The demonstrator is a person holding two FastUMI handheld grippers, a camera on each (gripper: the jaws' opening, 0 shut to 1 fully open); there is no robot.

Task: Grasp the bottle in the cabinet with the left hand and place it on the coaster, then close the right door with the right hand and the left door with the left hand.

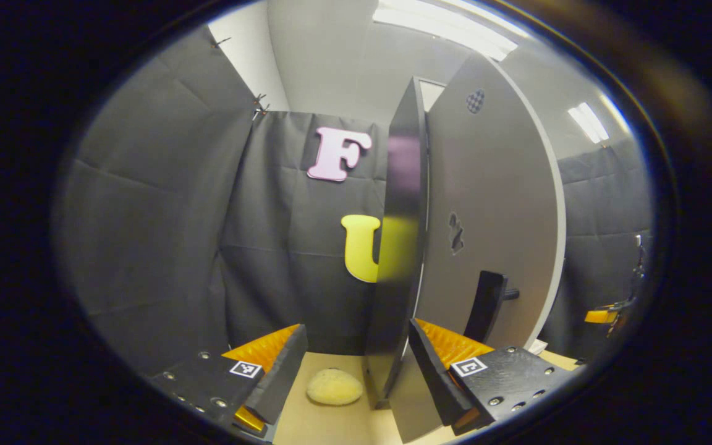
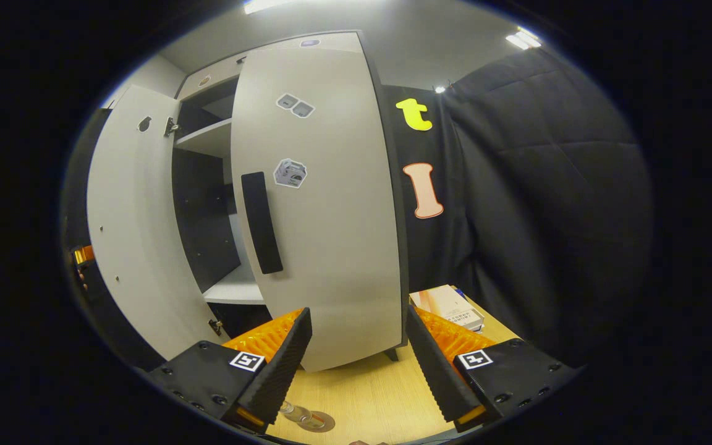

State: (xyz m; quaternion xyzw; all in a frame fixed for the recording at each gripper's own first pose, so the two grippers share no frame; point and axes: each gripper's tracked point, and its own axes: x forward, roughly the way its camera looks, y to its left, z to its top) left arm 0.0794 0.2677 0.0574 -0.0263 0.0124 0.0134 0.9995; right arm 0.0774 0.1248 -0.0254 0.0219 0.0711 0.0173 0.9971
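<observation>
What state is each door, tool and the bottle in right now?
Right door: nearly closed, a gap still open at its left edge.
Left door: wide open.
Left tool: open, straddling the left door's edge.
Right tool: open, facing the right door.
Bottle: on the coaster, out of the cabinet.

I can't read any text from here. The stickers [image 2: 290,172] on the right door [image 2: 325,204] are too small to make out, and so is the print on the box [image 2: 449,306] on the table [image 2: 368,389].
</observation>
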